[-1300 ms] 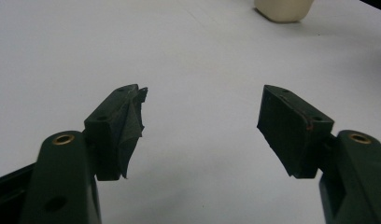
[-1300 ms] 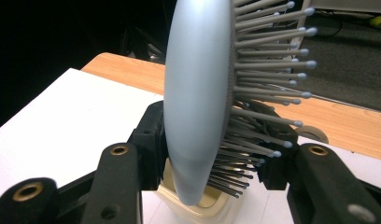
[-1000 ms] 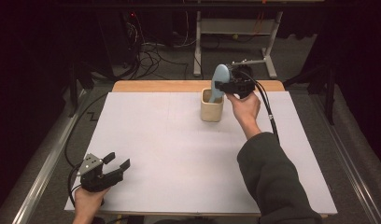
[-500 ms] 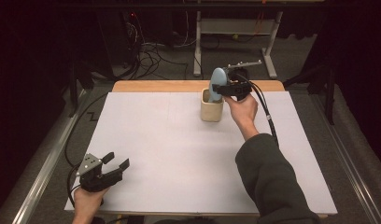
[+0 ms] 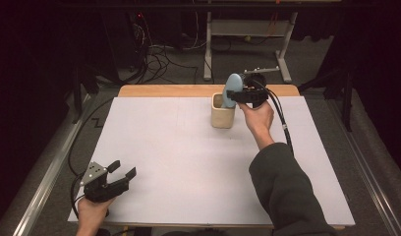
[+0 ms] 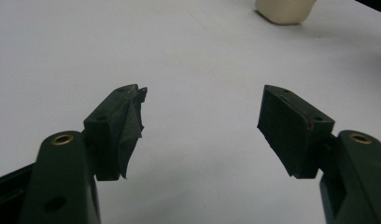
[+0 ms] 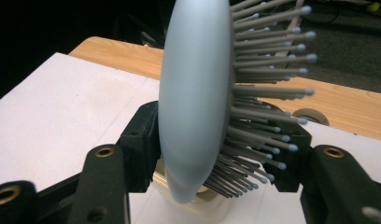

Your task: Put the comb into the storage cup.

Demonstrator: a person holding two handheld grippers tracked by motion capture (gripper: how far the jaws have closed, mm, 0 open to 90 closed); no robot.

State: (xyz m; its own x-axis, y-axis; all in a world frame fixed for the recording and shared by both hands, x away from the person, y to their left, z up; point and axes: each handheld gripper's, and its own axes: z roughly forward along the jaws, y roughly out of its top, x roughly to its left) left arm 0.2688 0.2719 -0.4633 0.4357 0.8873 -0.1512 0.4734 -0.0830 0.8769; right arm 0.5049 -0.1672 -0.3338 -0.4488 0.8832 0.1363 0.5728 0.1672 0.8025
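Observation:
A pale blue hairbrush (image 5: 232, 88) stands upright with its lower end inside a cream cup (image 5: 222, 117) at the far middle of the white table. My right gripper (image 5: 236, 93) flanks the brush head (image 7: 193, 93). Its jaws have just been opening. The left pad lies beside the smooth back, and the unbent bristle tips barely reach the right pad. The cup (image 7: 198, 203) shows just below the brush. My left gripper (image 5: 121, 169) rests open at the near left corner, jaws wide apart (image 6: 202, 126) with nothing between them.
The white table sheet (image 5: 179, 162) ends on a wooden strip (image 5: 164, 91) at the far edge. Cables and a metal stand (image 5: 247, 29) lie on the dark floor beyond. The cup (image 6: 284, 11) shows far off in the left gripper view.
The brush head sits slightly lower over the cup than a second ago. Both hands keep their places.

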